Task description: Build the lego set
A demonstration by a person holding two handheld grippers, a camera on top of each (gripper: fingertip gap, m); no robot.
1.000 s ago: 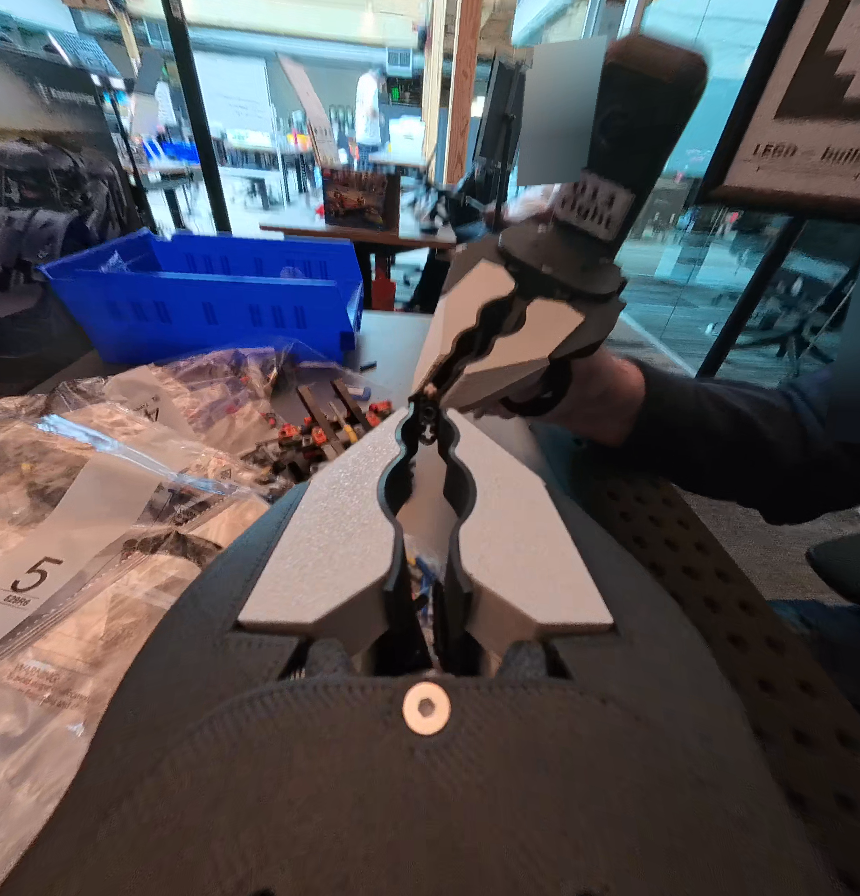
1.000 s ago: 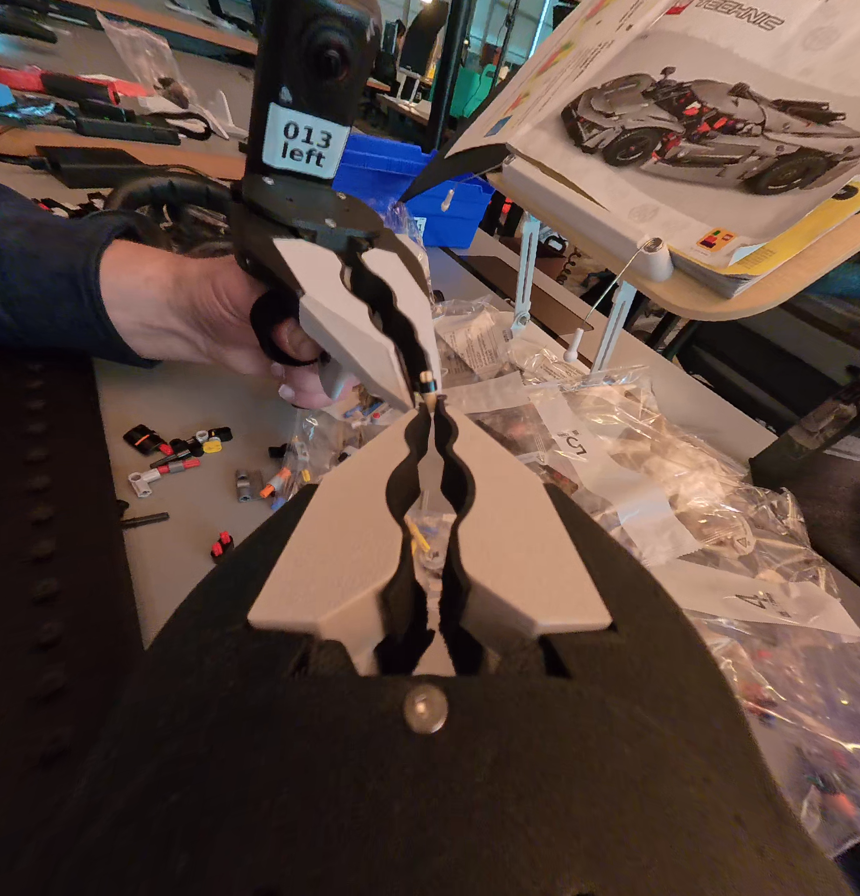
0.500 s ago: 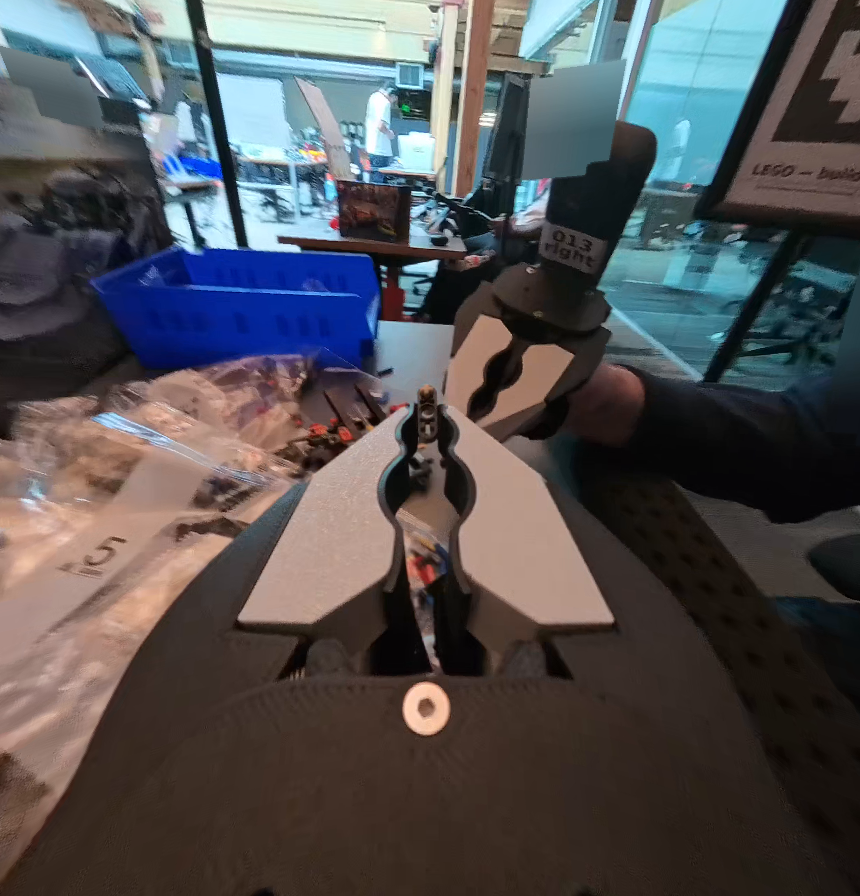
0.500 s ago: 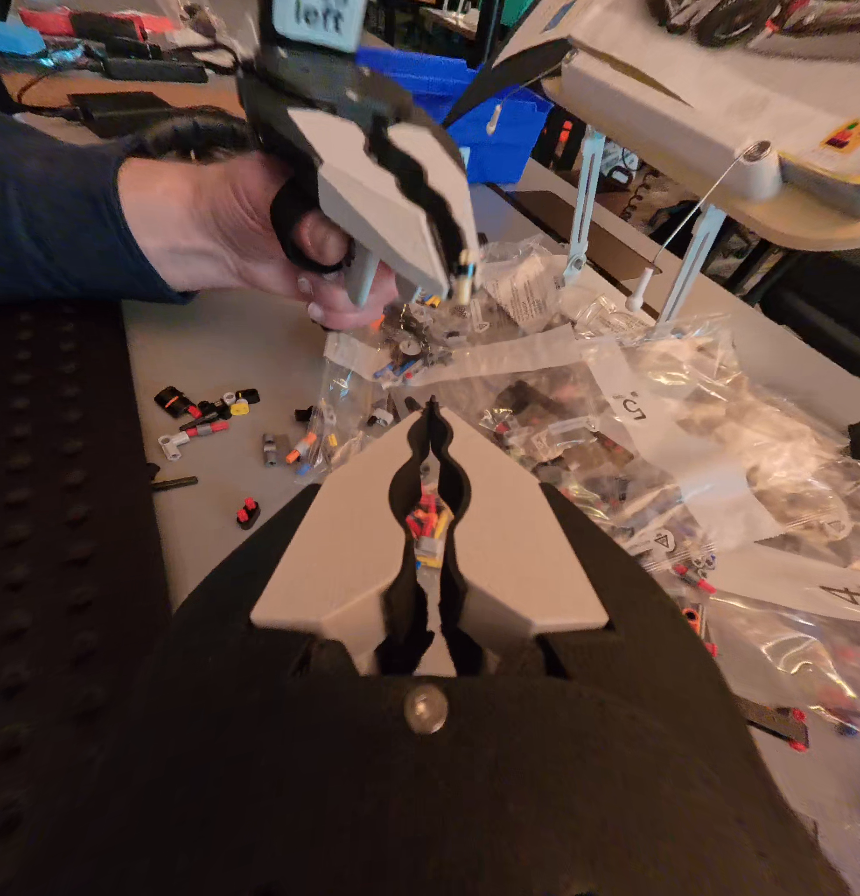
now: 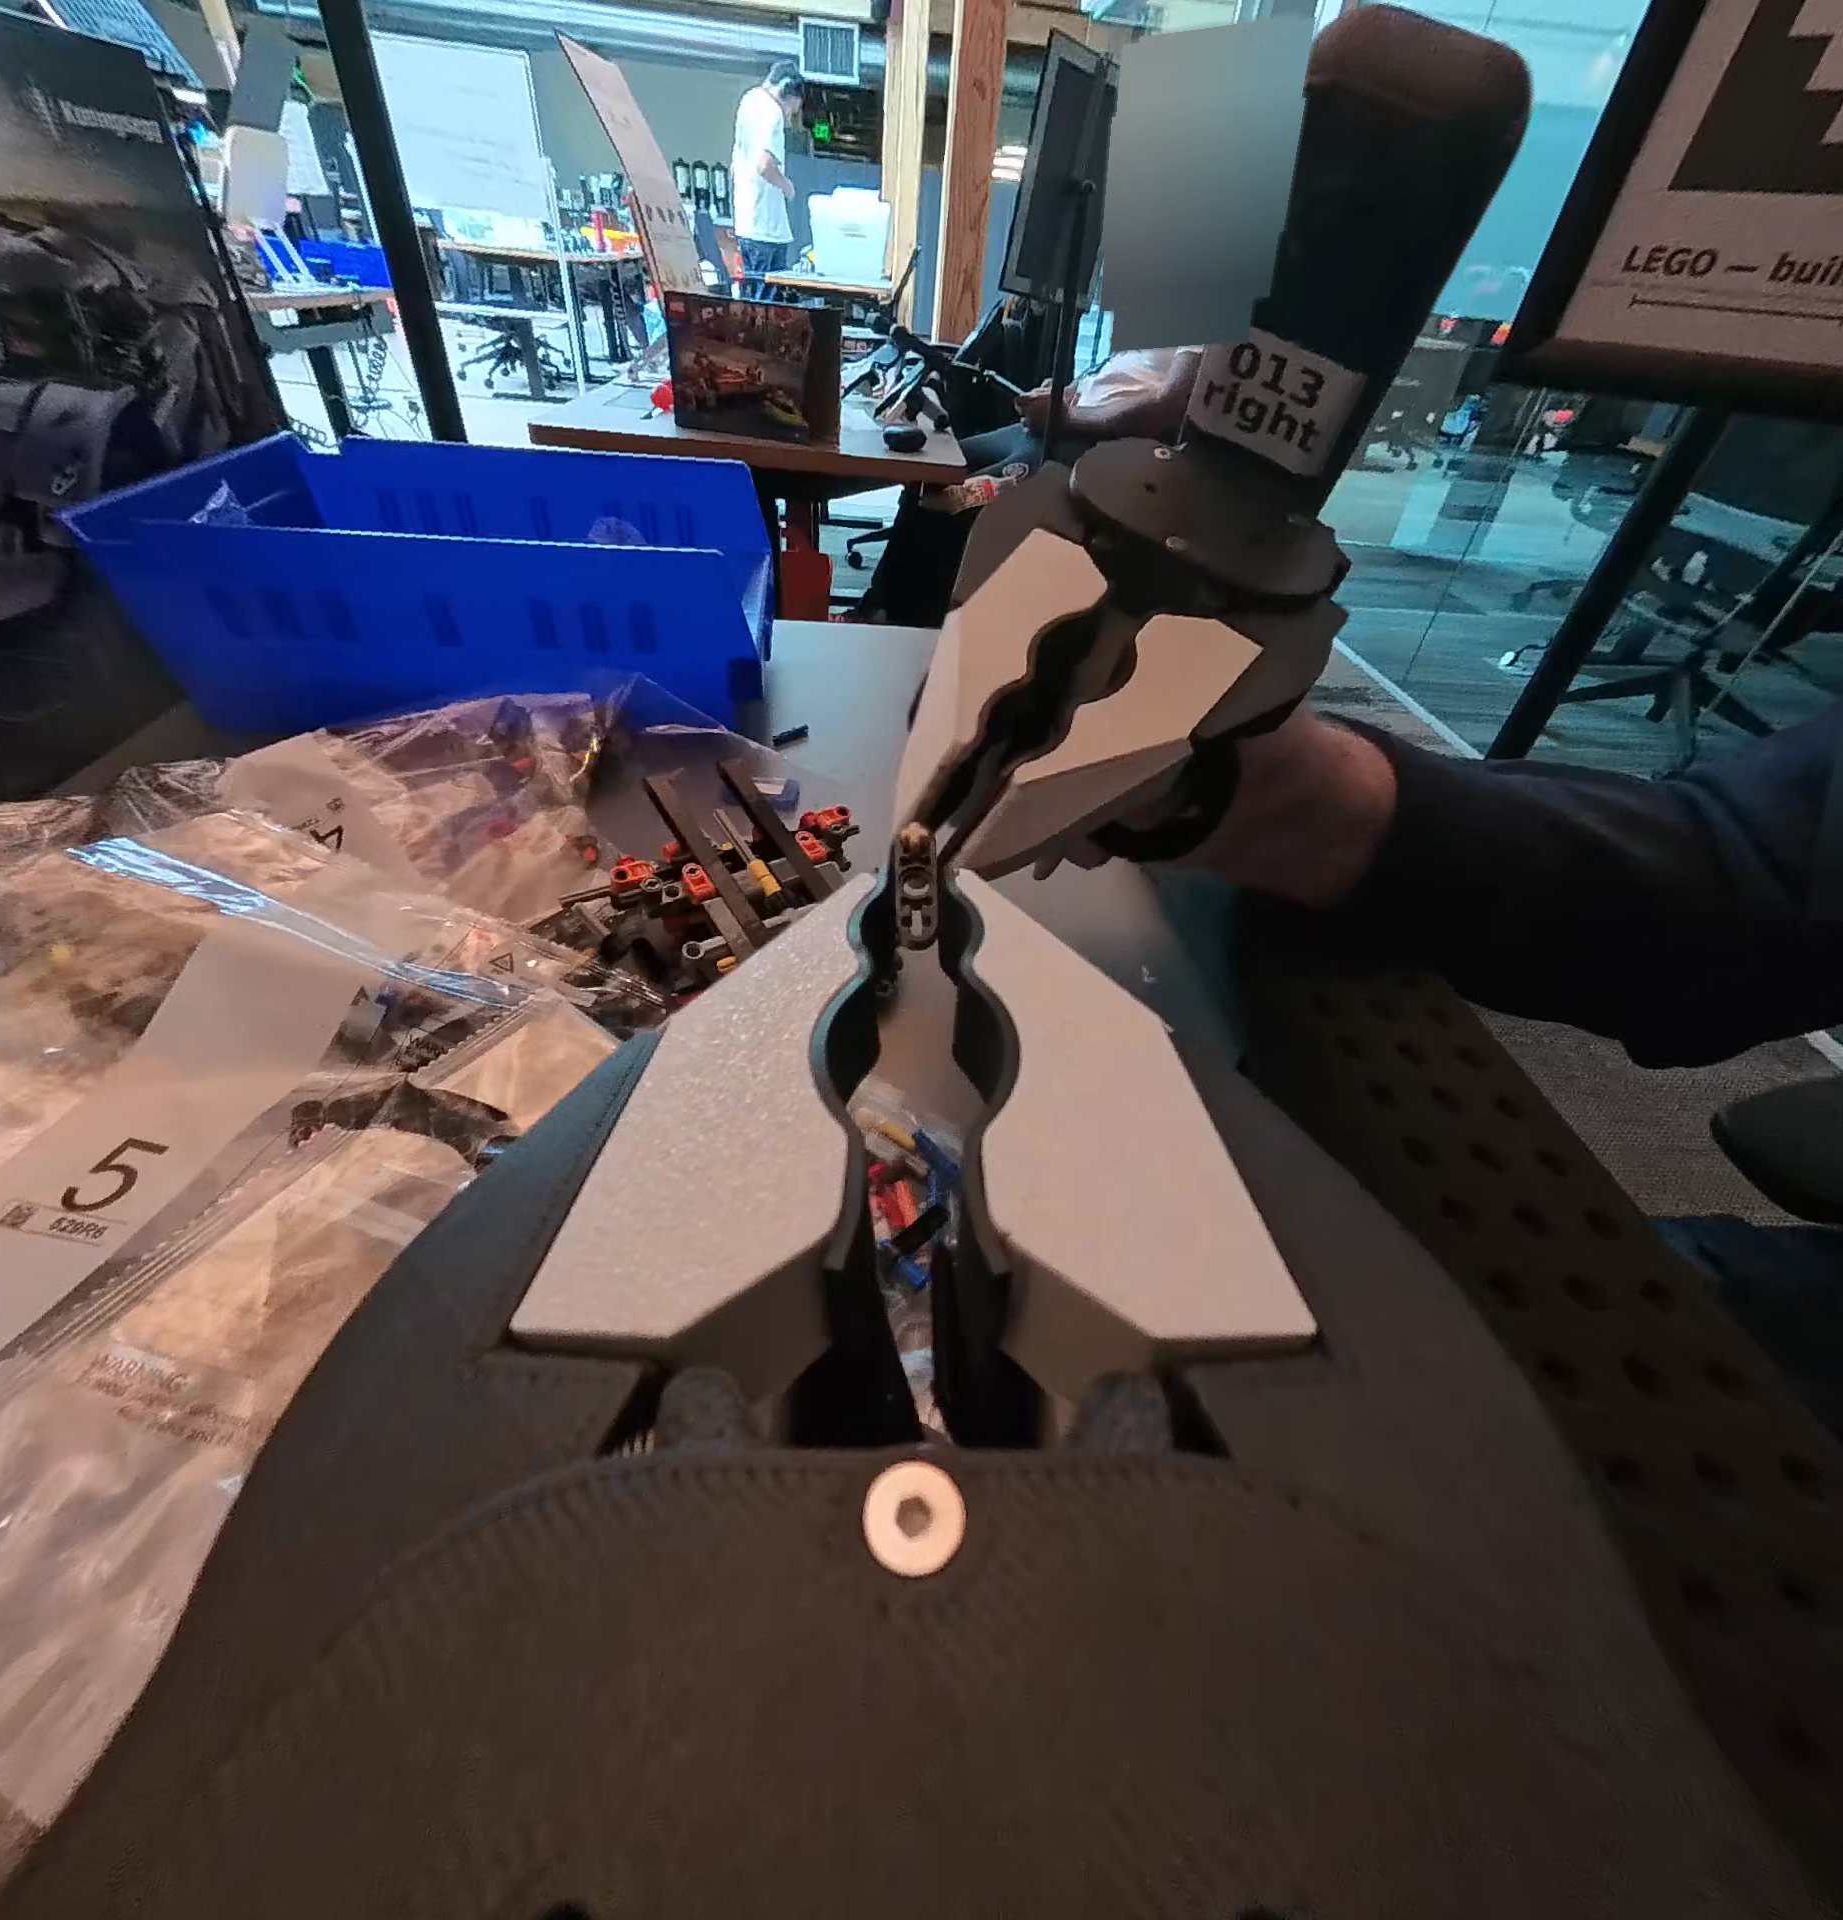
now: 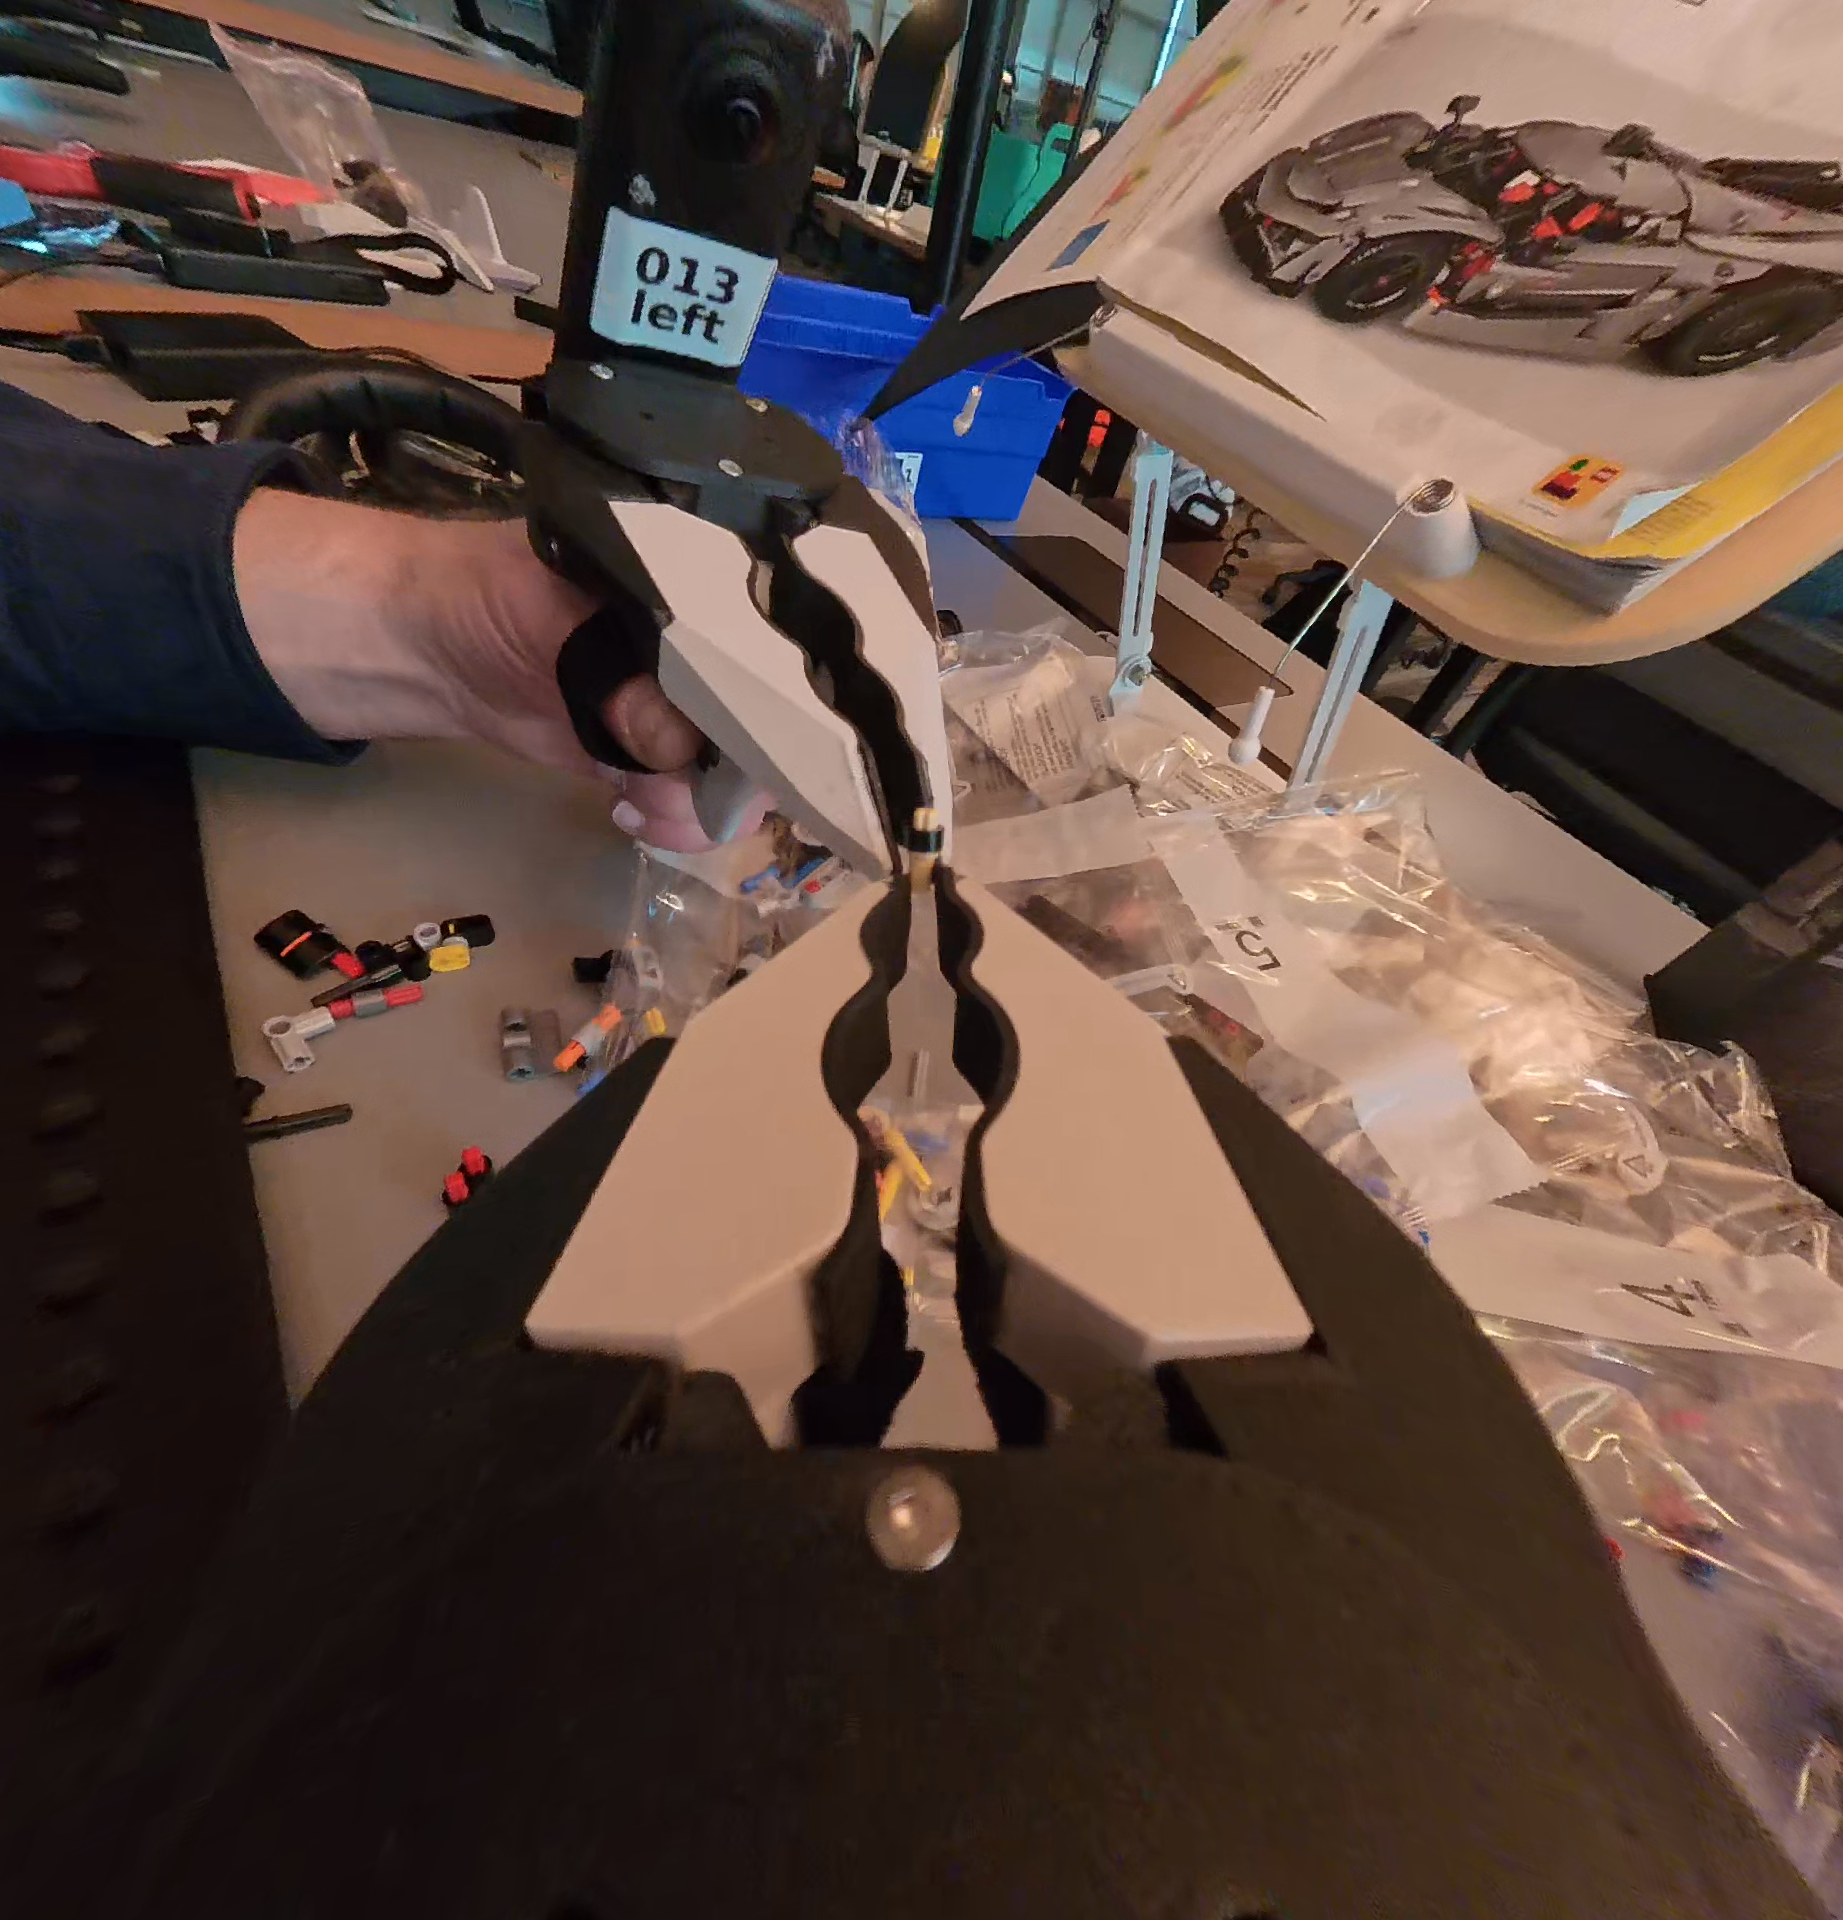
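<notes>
At the 9 o'clock side of the left wrist view, clear parts bags (image 5: pixel 221 997) lay on the worktop (image 5: pixel 844 665), with a blue bin (image 5: pixel 429 603) at 11 o'clock behind them. The partly built chassis (image 5: pixel 730 873) sat at 11 o'clock from the left gripper (image 5: pixel 915 894). The left gripper's fingers (image 5: pixel 730 1122) were closed on a small black connector (image 5: pixel 915 883), which stood upright between the tips. From 1 o'clock, the right gripper (image 5: pixel 943 821) met it, fingers closed on a tan pin (image 6: pixel 923 850) whose end touched the connector's top.

The step in hand appeared to be seating the pin in the connector. To do it well, the pin axis should be aligned with the hole, the left grip held rigid, and the push applied straight along the axis; a skewed push could twist either part out of its hold.

In the right wrist view, loose pieces (image 6: pixel 377 987) lay at 9 o'clock and the instruction booklet (image 6: pixel 1519 260) stood at 2 o'clock
</notes>
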